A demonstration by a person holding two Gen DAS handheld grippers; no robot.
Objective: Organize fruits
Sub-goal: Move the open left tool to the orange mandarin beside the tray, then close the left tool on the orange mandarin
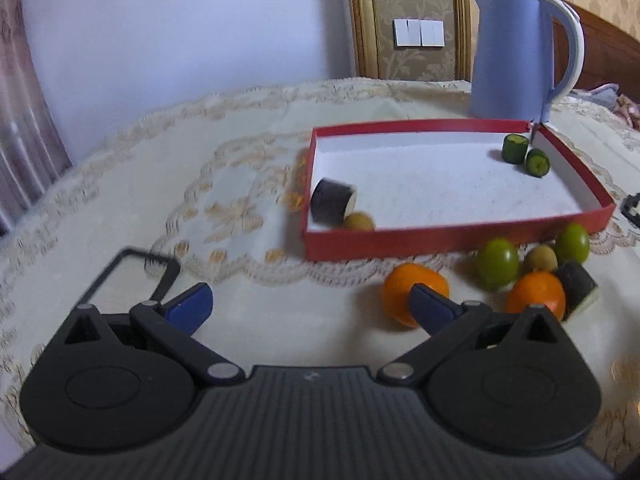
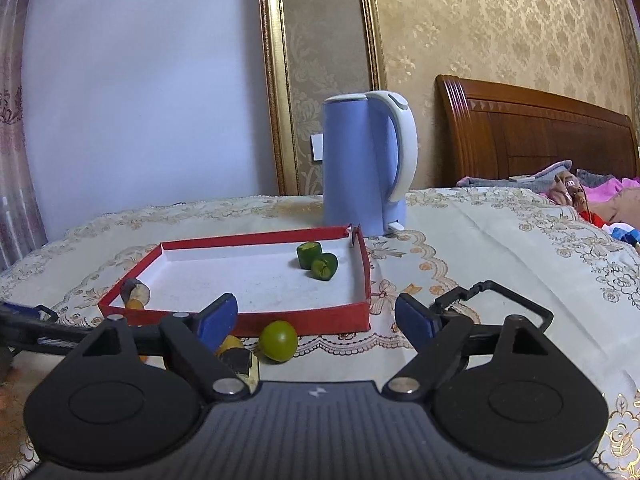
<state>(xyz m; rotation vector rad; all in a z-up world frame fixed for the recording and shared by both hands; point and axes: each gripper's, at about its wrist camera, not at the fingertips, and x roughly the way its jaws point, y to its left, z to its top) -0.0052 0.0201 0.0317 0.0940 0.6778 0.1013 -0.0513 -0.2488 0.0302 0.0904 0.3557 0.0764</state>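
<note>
1. Mid-sort, by the look of it: four pieces already inside the red box (image 1: 456,240), a loose heap waiting outside its near wall.
2. Boxed so far: a dark roll (image 1: 332,200) and a yellow-brown fruit (image 1: 359,221) in the near corner straight ahead of the left tongs (image 1: 310,304); two green cut pieces (image 1: 525,154) in the far corner, ahead and to their right.
3. Outside the box, ahead-right of the left tongs: a near orange (image 1: 400,288), a second orange (image 1: 536,290), two green fruits (image 1: 497,264), a small brown fruit (image 1: 540,258) and another dark roll (image 1: 578,286).
4. Left tongs: spread wide, gripping nothing. Near orange just beyond the right finger and partly hidden by it (contact impossible to judge), not between the pads.
5. Right tongs (image 2: 316,318): also spread wide and empty. One green fruit (image 2: 278,340) just ahead of the gap, nearer the left finger, untouched; box wall directly beyond it.
6. Likely next: pick one loose piece. For the right tongs, a short advance to bracket the green fruit, then a gentle close (round, prone to rolling away), then a lift over the near wall.
</note>
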